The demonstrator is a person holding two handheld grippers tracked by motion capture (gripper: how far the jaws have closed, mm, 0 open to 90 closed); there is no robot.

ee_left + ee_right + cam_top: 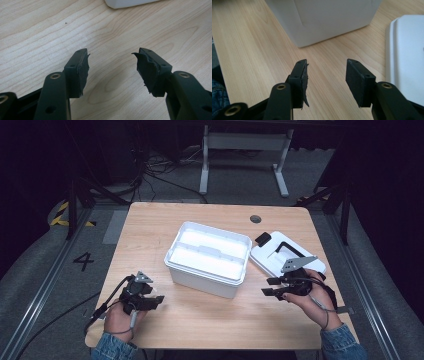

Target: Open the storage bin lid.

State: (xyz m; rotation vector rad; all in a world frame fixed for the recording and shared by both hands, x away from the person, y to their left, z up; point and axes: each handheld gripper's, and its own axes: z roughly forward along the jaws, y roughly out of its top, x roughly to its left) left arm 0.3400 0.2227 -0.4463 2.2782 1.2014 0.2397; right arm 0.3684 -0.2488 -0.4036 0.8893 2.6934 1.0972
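In the left gripper view, the left gripper has its two black jaws spread apart with nothing between them, above bare wood grain; one pad's rubber edge looks frayed. In the right gripper view, the right gripper likewise holds its jaws apart and empty over the wood.

In the high view, the left gripper sits at the lower left of the frame in the person's left hand, and the right gripper at the lower right in the right hand; both hover low over the light wooden table.

At the centre of the frame stands a white rectangular plastic storage box, open at the top. A white divider runs along its length, making two compartments; both look empty. Just right of it, touching or nearly so, a flat white plastic lid with a black handle and black clip lies on the table, partly under the right gripper.
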